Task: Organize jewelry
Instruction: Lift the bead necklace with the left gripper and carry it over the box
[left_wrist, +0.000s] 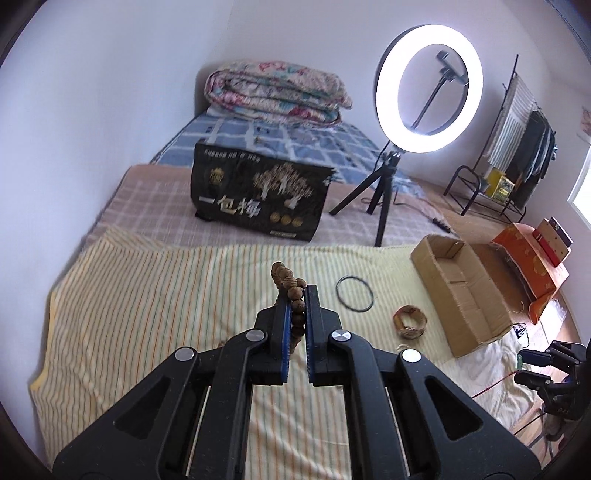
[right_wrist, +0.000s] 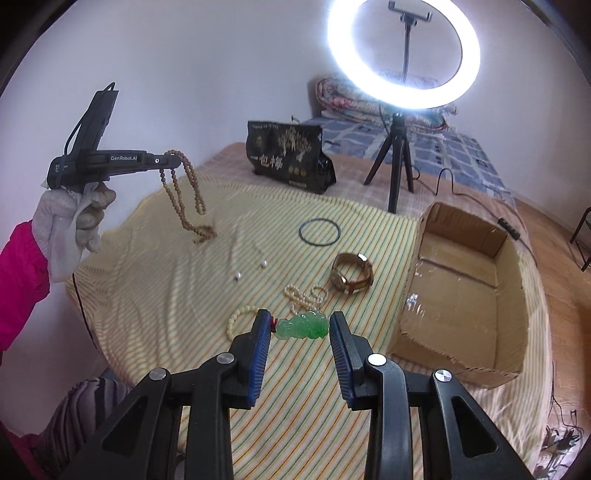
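Observation:
My left gripper (left_wrist: 296, 291) is shut on a brown wooden bead necklace (left_wrist: 291, 291). In the right wrist view the left gripper (right_wrist: 173, 160) holds it high, and the necklace (right_wrist: 188, 192) hangs down with its lower end on the striped cloth (right_wrist: 147, 288). My right gripper (right_wrist: 299, 321) is open, with a green jade pendant (right_wrist: 303, 325) lying on the cloth between its jaws. A wristwatch (right_wrist: 351, 273), white pearl strands (right_wrist: 306, 295), a bead bracelet (right_wrist: 238, 317), a black ring cord (right_wrist: 319, 231) and pearl earrings (right_wrist: 251, 267) lie on the cloth.
An open cardboard box (right_wrist: 461, 291) stands at the right of the cloth, also in the left wrist view (left_wrist: 461, 291). A black snack bag (right_wrist: 290, 162) and a ring light on a tripod (right_wrist: 402, 55) stand behind. An orange box (left_wrist: 535, 266) sits beyond the cardboard box.

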